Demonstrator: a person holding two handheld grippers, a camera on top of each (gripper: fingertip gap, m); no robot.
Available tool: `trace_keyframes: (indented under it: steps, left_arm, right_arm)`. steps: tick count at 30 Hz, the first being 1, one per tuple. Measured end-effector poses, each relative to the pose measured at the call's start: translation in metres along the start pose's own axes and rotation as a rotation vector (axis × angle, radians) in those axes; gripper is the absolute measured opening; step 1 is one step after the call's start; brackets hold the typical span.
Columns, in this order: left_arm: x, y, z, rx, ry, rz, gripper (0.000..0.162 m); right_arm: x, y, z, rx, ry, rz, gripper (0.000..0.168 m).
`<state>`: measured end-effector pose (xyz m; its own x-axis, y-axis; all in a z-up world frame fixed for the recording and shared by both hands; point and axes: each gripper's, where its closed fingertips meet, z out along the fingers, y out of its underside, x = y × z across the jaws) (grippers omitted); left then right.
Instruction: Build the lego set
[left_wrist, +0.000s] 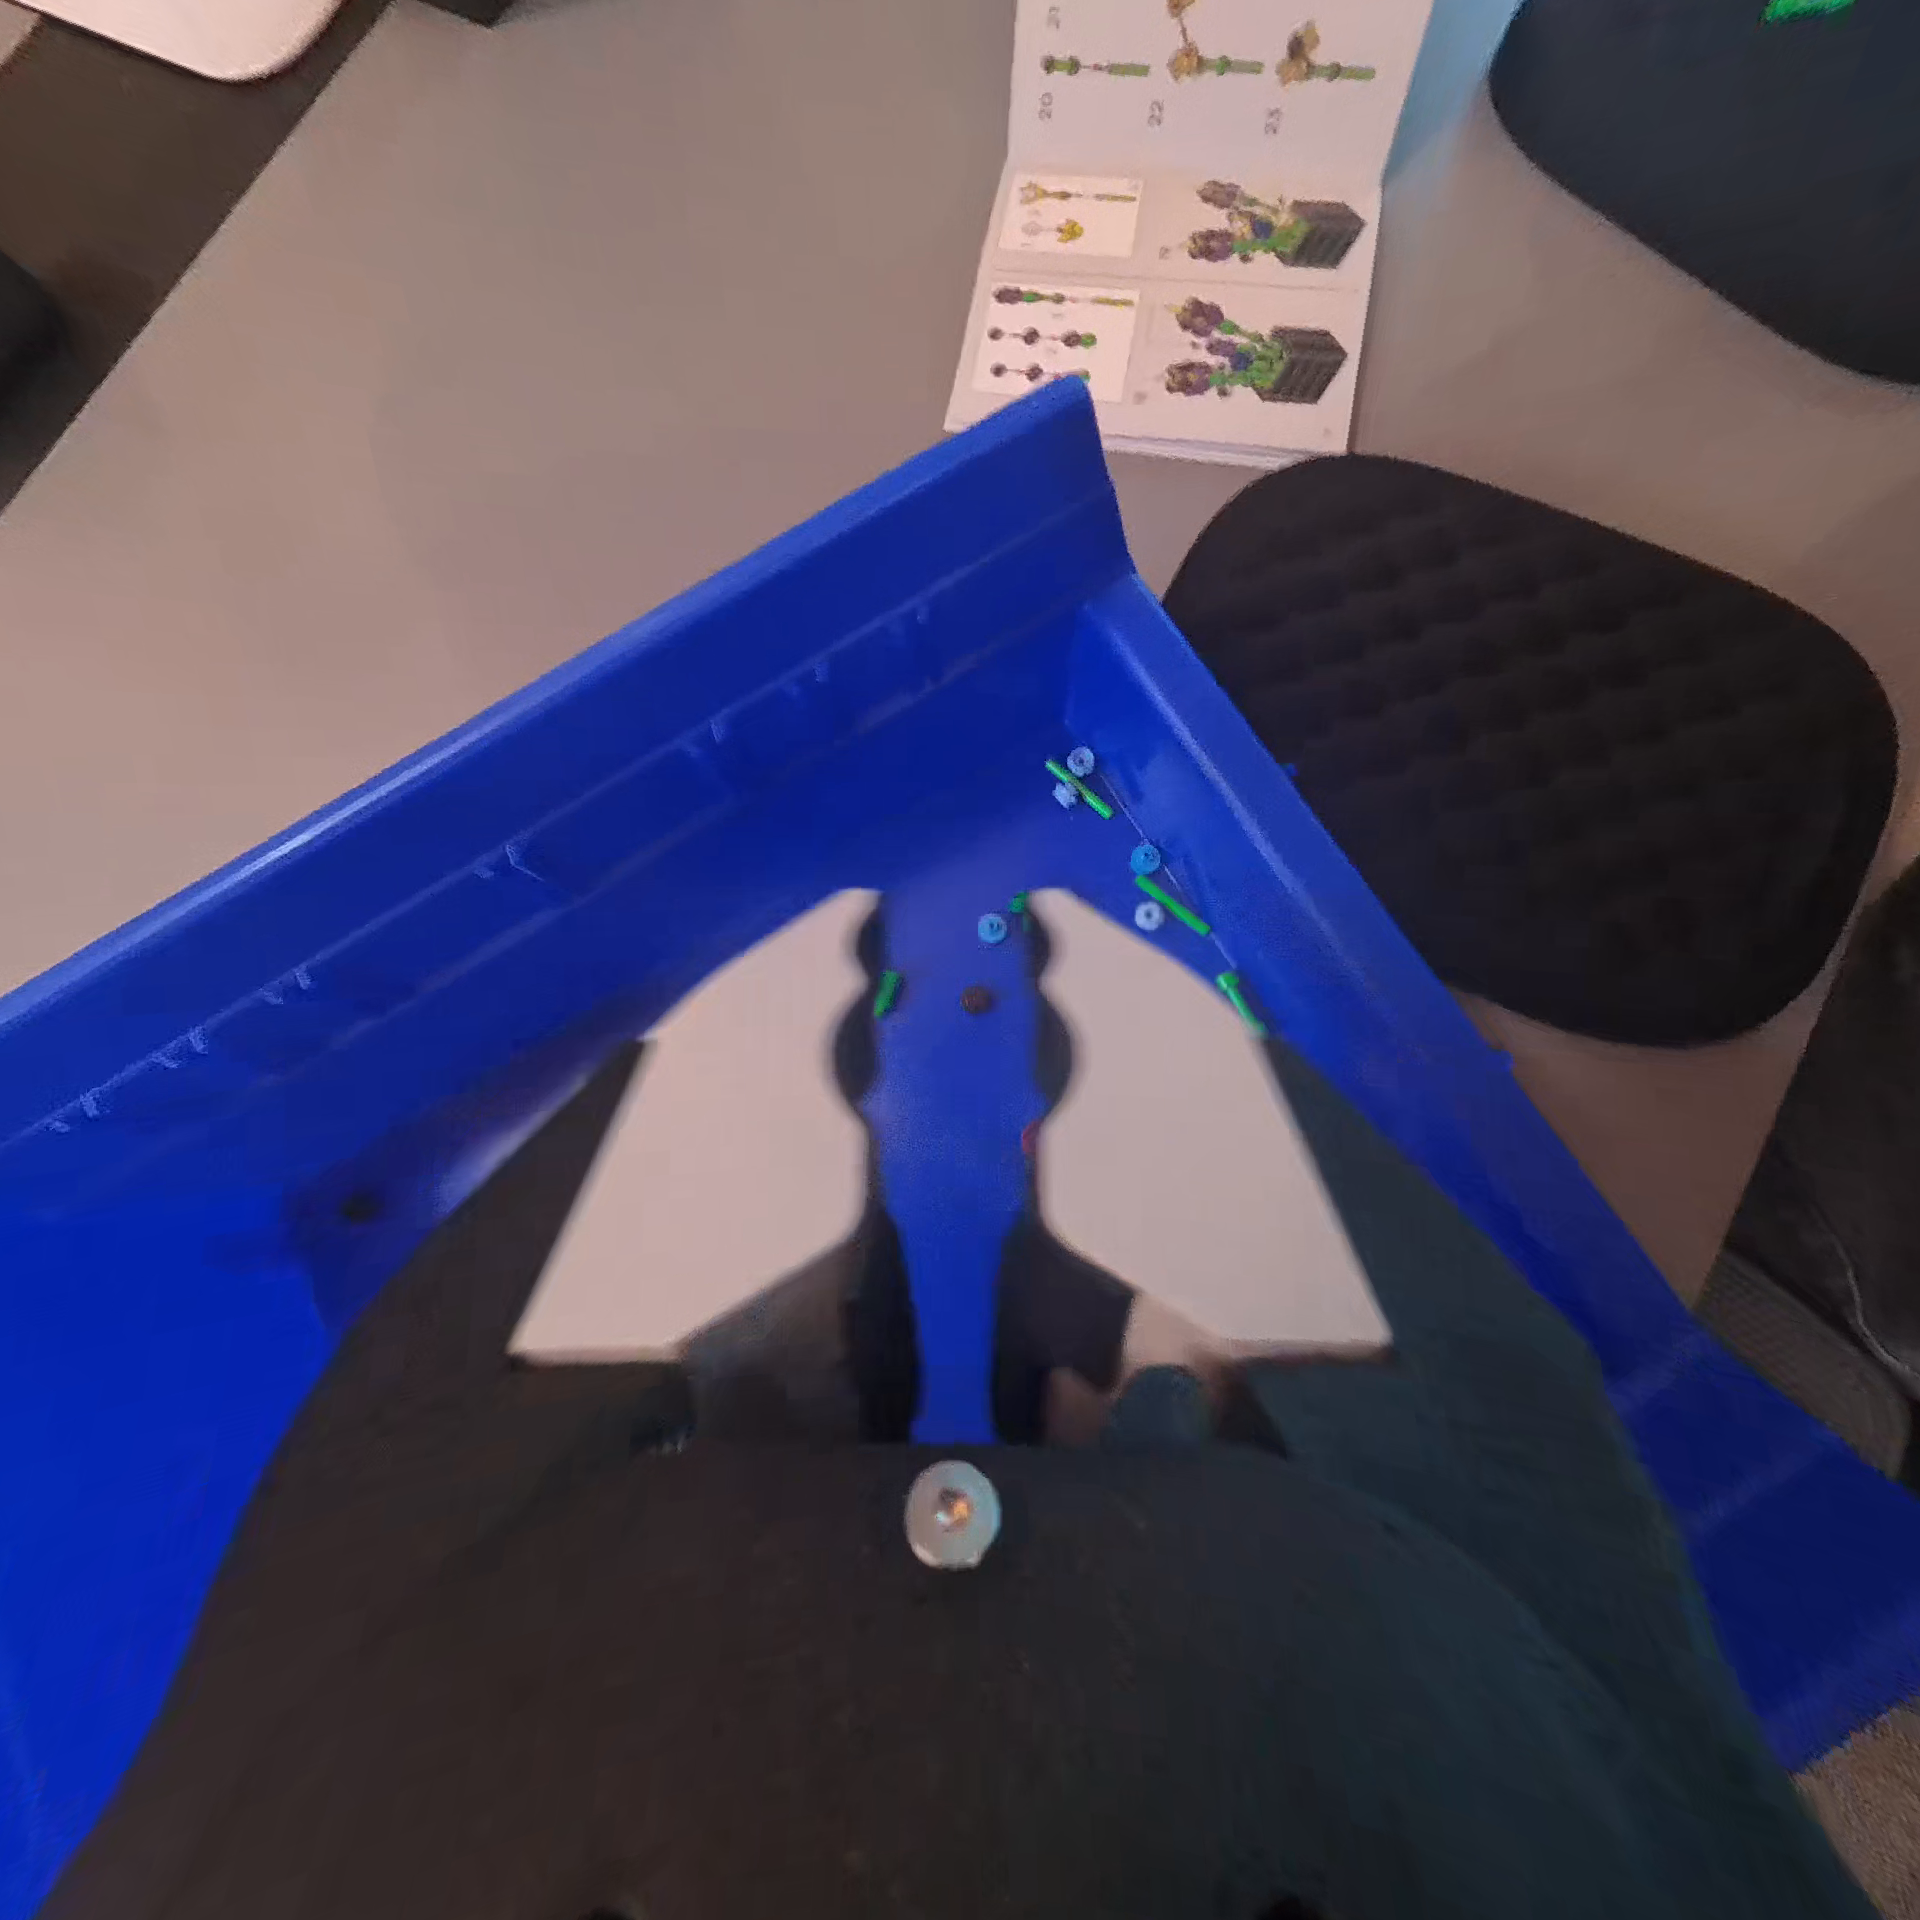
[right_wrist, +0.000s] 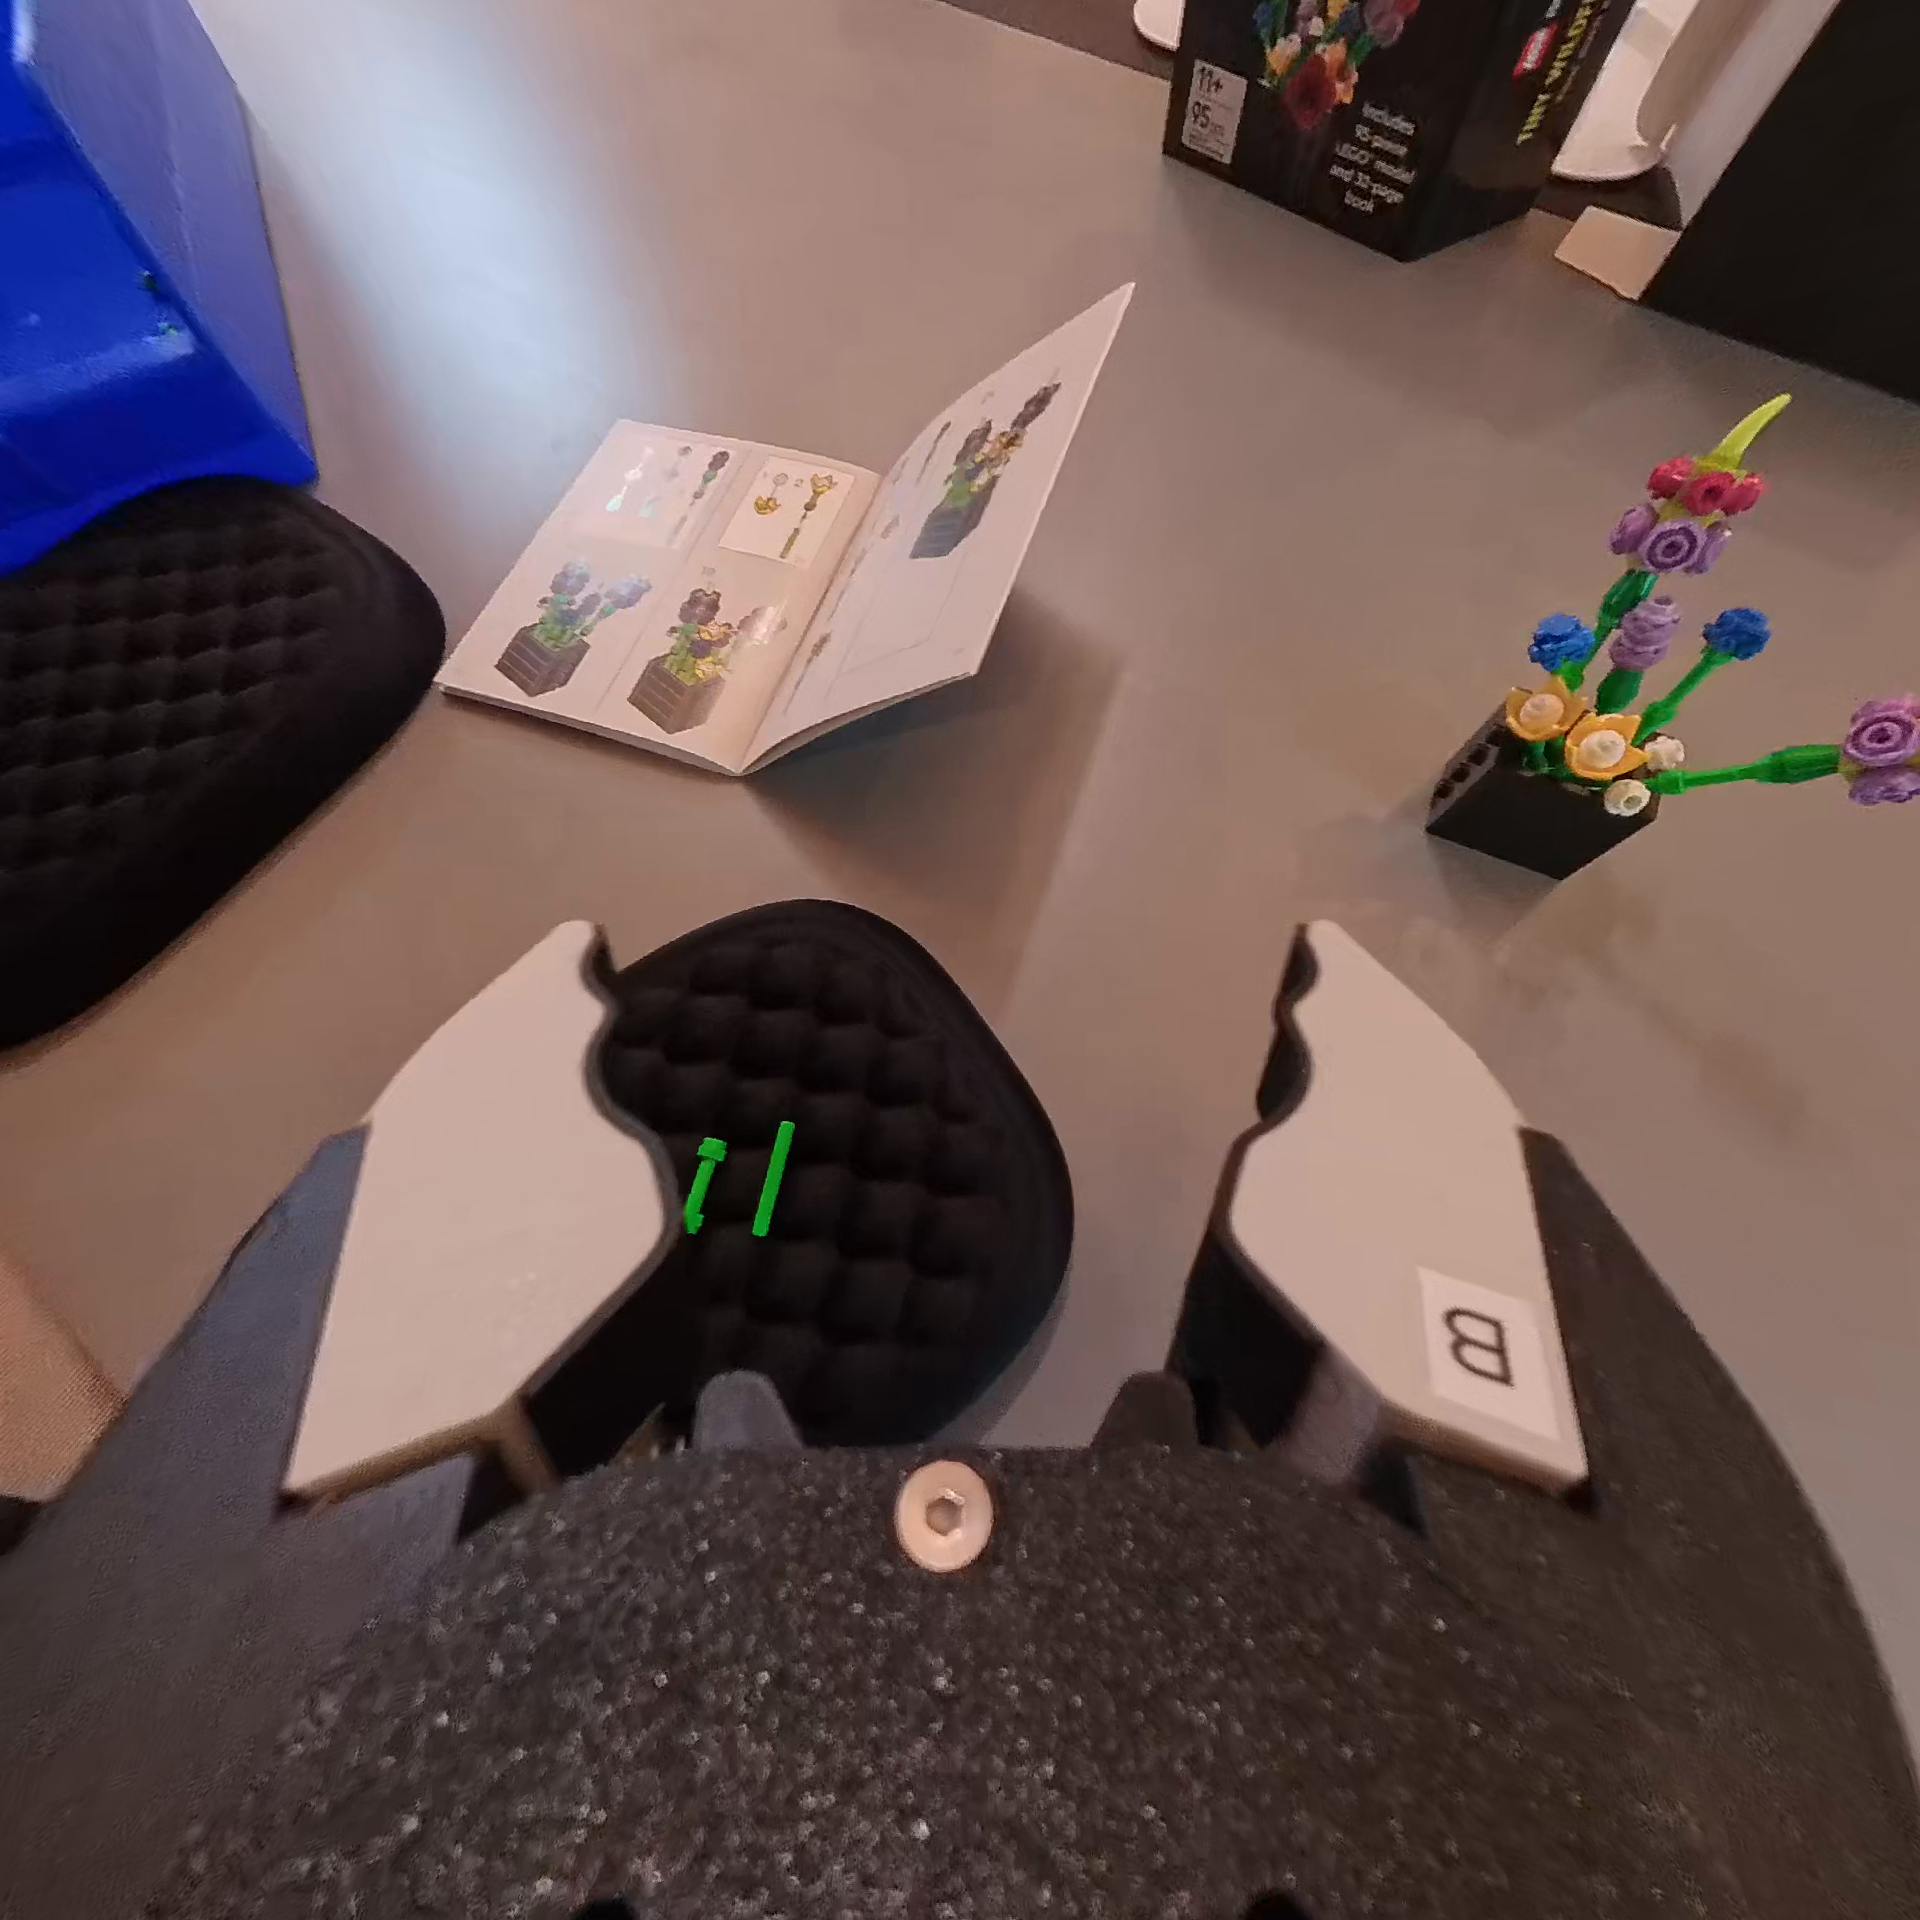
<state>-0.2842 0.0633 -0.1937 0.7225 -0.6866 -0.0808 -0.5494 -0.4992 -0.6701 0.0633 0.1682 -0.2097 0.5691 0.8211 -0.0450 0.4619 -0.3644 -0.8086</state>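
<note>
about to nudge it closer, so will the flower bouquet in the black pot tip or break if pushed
The flower bouquet probably tips easily: tall stems rise from a small black pot, and one purple flower juts far sideways. The thin green stems look fragile, so blooms might pop off. On the smooth grey table, the pot would likely slide if pushed low.

My left gripper (left_wrist: 956, 1039) fingers cover part of blue bin (left_wrist: 520, 883) floor; can't tell if closed on bin or just over it. Bin cut off at 9 and 4 o'clock edges. Small green and light-blue pieces (left_wrist: 1143, 862) in bin corner too tiny to identify. Instruction booklet (left_wrist: 1184, 239) cropped at 12 o'clock, near corner hidden behind bin rim. In right view, left finger (right_wrist: 488, 1195) overlaps end of green stem piece (right_wrist: 701, 1184). Lego box (right_wrist: 1382, 114) cropped at 12 o'clock. Purple flower (right_wrist: 1883, 748) clipped at 3 o'clock.
</note>
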Motion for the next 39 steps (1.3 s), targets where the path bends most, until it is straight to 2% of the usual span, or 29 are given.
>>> trace_keyframes:
  steps: [1,2,4,6,8,9,11,13,15,16,18,19,24,27,39]
  left_arm:
    - [0.0,0.002,0.001,-0.014,0.002,0.01,0.003]
    - [0.001,0.004,0.002,-0.025,0.013,0.018,0.0]
    - [0.006,0.009,0.004,-0.053,0.05,0.039,0.0]
    - [0.006,0.013,0.005,-0.083,0.051,0.056,0.0]
    - [0.006,0.015,0.005,-0.091,0.061,0.054,0.002]
    - [0.008,0.014,0.004,-0.09,0.083,0.045,0.009]
    - [0.012,0.016,0.005,-0.102,0.121,0.031,0.041]
    - [0.015,0.022,0.007,-0.136,0.154,0.049,0.052]
    - [0.019,0.029,0.008,-0.17,0.183,0.077,0.076]
    - [0.02,0.034,0.009,-0.2,0.197,0.089,0.077]
    - [0.024,0.04,0.009,-0.231,0.227,0.128,0.078]
    - [0.03,0.042,0.009,-0.238,0.254,0.155,0.076]
    - [0.058,0.058,0.003,-0.33,0.392,0.382,0.044]
    - [0.068,0.062,0.008,-0.362,0.418,0.42,0.026]
    - [0.075,0.075,0.014,-0.419,0.498,0.512,0.011]
  right_arm:
    - [-0.001,0.0,0.0,0.002,-0.011,-0.001,0.112]
    - [-0.003,-0.001,-0.001,0.005,-0.023,-0.004,0.101]
    - [-0.007,-0.003,-0.002,0.017,-0.049,-0.011,0.083]
    - [-0.01,-0.005,-0.003,0.03,-0.077,-0.026,0.057]
    - [-0.014,-0.007,-0.005,0.042,-0.104,-0.048,0.011]
    - [-0.016,-0.009,-0.006,0.053,-0.114,-0.052,0.0]
    - [-0.019,-0.01,-0.008,0.051,-0.136,-0.048,0.0]
    - [-0.018,-0.013,-0.008,0.069,-0.12,-0.062,0.0]
    - [-0.012,-0.014,-0.007,0.08,-0.078,-0.07,0.045]
    - [-0.01,-0.012,-0.006,0.064,-0.065,-0.076,0.057]
    - [-0.008,-0.011,-0.005,0.057,-0.049,-0.091,0.063]
    - [-0.008,-0.012,-0.005,0.065,-0.048,-0.092,0.064]
    - [-0.009,-0.017,-0.006,0.095,-0.063,-0.064,0.065]
    - [-0.009,-0.015,-0.004,0.084,-0.064,-0.078,0.067]
    - [-0.007,-0.014,-0.007,0.096,-0.048,-0.076,0.075]
